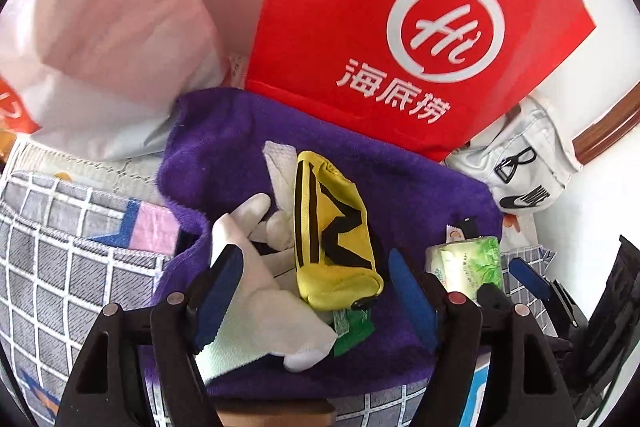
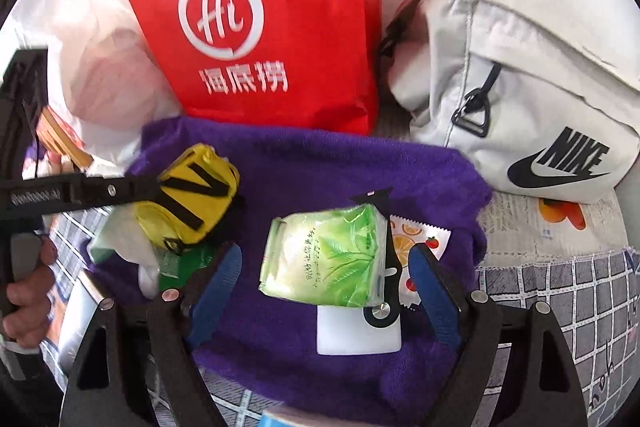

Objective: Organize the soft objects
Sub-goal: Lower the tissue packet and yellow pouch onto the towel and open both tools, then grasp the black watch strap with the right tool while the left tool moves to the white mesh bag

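Note:
A purple towel (image 1: 240, 155) (image 2: 304, 163) lies spread out with small items on it. On it, a yellow pouch with black stripes (image 1: 332, 235) (image 2: 192, 195) rests partly over a white glove (image 1: 256, 291). My left gripper (image 1: 316, 291) is open around the pouch's near end and the glove, and its left pad (image 1: 220, 287) lies over the glove. My right gripper (image 2: 324, 283) is open either side of a green tissue pack (image 2: 324, 259) (image 1: 468, 263), with a gap at both pads.
A red paper bag (image 1: 380, 7) (image 2: 260, 7) stands behind the towel, beside a white plastic bag (image 1: 100, 47) and a grey Nike bag (image 2: 520, 87). By the tissue pack lie a white card (image 2: 356, 335), a fruit-print sachet (image 2: 424, 239) and a black strip (image 2: 386, 247). A checked cloth (image 1: 60, 267) lies underneath.

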`<state>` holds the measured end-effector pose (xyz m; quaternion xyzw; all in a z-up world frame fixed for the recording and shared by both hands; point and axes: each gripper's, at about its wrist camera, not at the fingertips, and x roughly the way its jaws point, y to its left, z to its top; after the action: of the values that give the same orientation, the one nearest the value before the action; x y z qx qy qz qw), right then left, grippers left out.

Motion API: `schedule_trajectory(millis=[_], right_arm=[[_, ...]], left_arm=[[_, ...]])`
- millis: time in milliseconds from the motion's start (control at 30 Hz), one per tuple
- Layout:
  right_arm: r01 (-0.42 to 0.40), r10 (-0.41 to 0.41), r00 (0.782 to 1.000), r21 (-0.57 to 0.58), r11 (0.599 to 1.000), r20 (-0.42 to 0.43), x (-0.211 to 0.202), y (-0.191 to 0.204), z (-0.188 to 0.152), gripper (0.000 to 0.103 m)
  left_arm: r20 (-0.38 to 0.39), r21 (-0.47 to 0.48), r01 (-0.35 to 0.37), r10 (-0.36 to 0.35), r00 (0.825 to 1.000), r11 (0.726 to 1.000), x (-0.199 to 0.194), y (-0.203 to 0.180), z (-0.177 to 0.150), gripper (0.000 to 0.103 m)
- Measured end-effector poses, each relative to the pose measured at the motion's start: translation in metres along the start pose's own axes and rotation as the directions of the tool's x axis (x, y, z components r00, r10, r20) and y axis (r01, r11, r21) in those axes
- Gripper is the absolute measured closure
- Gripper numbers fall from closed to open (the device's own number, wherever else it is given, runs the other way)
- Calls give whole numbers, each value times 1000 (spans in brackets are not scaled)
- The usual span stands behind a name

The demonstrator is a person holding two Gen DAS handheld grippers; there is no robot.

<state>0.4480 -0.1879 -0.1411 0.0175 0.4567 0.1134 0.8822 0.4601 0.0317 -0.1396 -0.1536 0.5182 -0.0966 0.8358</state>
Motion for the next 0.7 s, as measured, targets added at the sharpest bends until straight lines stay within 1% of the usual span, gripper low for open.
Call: schedule_trajectory(millis=[167,300,367,433,600,667,700], right_arm=[[-24,22,998,34,999,52,-28,2,3,18],[-26,25,996,7,1000,87,-57,13,-6,18],[-36,37,992,-11,999,117,-74,19,-19,18],[-48,48,991,-5,999,127,-84,24,-33,18],[-98,94,991,39,994,94,-107,31,-71,18],[-116,111,990,43,992,90,-118,38,-88,20],[-109,105,991,43,993,88,-124,42,-97,22]], left_arm=[[42,23,-50,49,998,998,-27,-3,-12,29],[53,19,-30,28,998,999,-52,-5,-29,29],[67,18,-23,22,998,1000,-68,-5,-41,29],[76,11,-15,14,997,1000,-83,-4,-56,29],[96,-13,0,2,995,1000,-114,1,-94,29],[101,-11,1,0,995,1000,-124,4,-110,29],[100,-3,3,-3,995,1000,-128,5,-118,29]])
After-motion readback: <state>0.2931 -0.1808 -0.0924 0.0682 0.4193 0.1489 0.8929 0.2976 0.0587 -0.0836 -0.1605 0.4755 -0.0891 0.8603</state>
